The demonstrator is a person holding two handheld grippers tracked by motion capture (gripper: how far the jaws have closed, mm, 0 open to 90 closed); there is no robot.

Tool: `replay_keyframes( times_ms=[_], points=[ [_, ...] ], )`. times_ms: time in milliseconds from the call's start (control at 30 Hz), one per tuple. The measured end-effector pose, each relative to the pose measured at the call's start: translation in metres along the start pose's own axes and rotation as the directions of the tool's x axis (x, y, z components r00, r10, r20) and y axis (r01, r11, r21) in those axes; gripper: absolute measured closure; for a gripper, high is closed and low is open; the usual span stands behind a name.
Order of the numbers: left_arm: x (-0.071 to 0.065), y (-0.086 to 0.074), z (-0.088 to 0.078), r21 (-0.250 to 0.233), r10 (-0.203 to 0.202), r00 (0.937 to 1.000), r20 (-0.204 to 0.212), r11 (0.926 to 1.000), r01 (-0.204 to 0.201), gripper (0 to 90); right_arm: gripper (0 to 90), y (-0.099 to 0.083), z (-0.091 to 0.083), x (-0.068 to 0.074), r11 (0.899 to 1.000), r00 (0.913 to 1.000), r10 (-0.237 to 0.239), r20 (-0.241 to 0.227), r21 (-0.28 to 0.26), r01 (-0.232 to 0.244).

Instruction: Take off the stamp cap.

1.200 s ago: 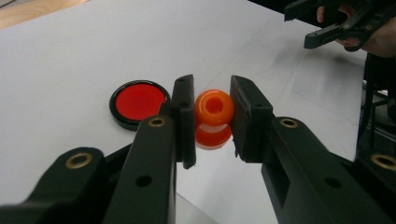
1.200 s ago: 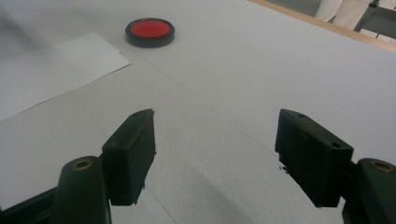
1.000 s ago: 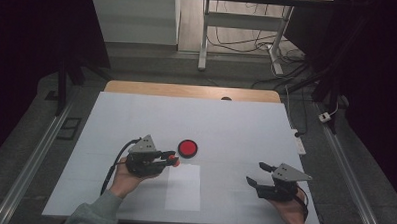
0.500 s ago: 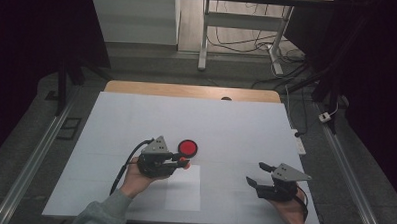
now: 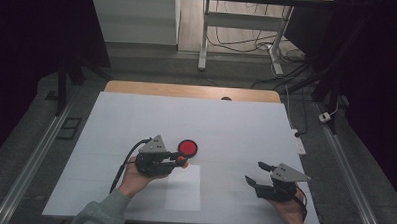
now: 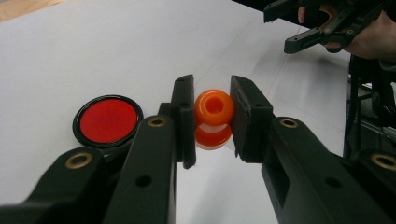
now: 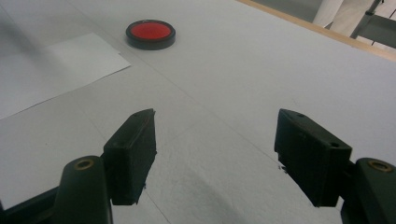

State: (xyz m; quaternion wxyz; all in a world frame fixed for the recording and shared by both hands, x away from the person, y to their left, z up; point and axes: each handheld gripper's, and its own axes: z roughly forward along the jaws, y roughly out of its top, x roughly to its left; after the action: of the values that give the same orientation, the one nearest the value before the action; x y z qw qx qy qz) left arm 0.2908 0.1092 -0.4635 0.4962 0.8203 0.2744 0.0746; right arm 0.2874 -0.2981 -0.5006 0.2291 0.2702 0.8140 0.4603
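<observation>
Held piece: an orange ring-shaped bead (image 6: 214,116) (glossy, with a hole through its middle) sat clamped between the jaws of the left gripper (image 6: 212,119), just beside the red disc and on its near right in the left gripper view.
Left gripper: its pads pressed both flanks of the bead, so it was closed on it; in the high view the left gripper (image 5: 182,161) hovered low, its tips just below the disc.
Landmark: the red disc with a black rim (image 5: 187,147) lay flat on the white table cover (image 5: 236,128).
Right gripper: the right gripper (image 7: 215,154) stood wide open with nothing between its jaws, well apart from the disc (in the high view it (image 5: 258,175) waited off to the disc's right).
White sheet: a paper sheet (image 5: 184,186) lay just below the disc, toward the person.
Step in hand, as I judged it: carrying the bead toward the disc, probably to set it on the red face.
How to do it well: keep the pinch centred on the bead's widest part, since a smooth round piece could squirt out sideways.
Approach: bring the bead over the disc's middle, lower until it touches, then open slowly.
Risk: a nudge from a jaw could slide the light disc (steady it with the idle gripper if needed).
</observation>
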Motion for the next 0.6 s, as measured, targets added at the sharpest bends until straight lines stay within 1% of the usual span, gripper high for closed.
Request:
replay_keyframes(
  times_ms=[167, 267, 300, 400, 467, 500, 567, 600],
  points=[
    [0.000, 0.000, 0.000, 0.001, 0.000, 1.0000, 0.000, 1.0000, 0.000, 71.4, 28.8, 0.002, 0.004, 0.002, 1.000, 1.0000, -0.003, -0.001, 0.002, 0.003],
    [0.000, 0.000, 0.000, 0.000, 0.001, 1.0000, 0.001, 1.0000, -0.001, 71.5, 28.8, 0.003, 0.006, 0.003, 1.000, 0.9999, 0.001, -0.012, -0.003, -0.001],
    [0.000, 0.000, 0.000, 0.000, 0.001, 1.0000, 0.001, 1.0000, -0.001, 71.4, 28.8, 0.003, 0.006, 0.004, 1.000, 1.0000, -0.001, -0.010, 0.003, 0.001],
    [0.000, 0.000, 0.000, 0.001, 0.002, 1.0000, 0.002, 1.0000, -0.002, 71.4, 29.0, 0.004, 0.010, 0.005, 1.000, 0.9997, 0.002, -0.025, 0.003, -0.002],
    [0.000, 0.000, 0.000, 0.000, 0.001, 1.0000, 0.001, 1.0000, -0.001, 71.4, 29.2, 0.005, 0.011, 0.007, 1.000, 0.9998, -0.004, -0.021, 0.011, 0.004],
    [0.000, 0.000, 0.000, 0.000, 0.000, 1.0000, 0.001, 1.0000, 0.000, 71.4, 29.2, 0.006, 0.012, 0.008, 1.000, 0.9996, -0.002, -0.030, 0.006, 0.002],
    [0.000, -0.001, 0.001, 0.005, 0.002, 1.0000, 0.000, 1.0000, -0.002, 71.4, 29.2, 0.008, 0.014, 0.009, 1.000, 0.9994, -0.006, -0.034, 0.008, 0.006],
    [0.000, -0.001, 0.001, 0.003, -0.001, 1.0000, 0.001, 1.0000, 0.001, 71.4, 29.3, 0.009, 0.016, 0.010, 1.000, 0.9992, -0.002, -0.040, -0.001, 0.001]
  ],
)
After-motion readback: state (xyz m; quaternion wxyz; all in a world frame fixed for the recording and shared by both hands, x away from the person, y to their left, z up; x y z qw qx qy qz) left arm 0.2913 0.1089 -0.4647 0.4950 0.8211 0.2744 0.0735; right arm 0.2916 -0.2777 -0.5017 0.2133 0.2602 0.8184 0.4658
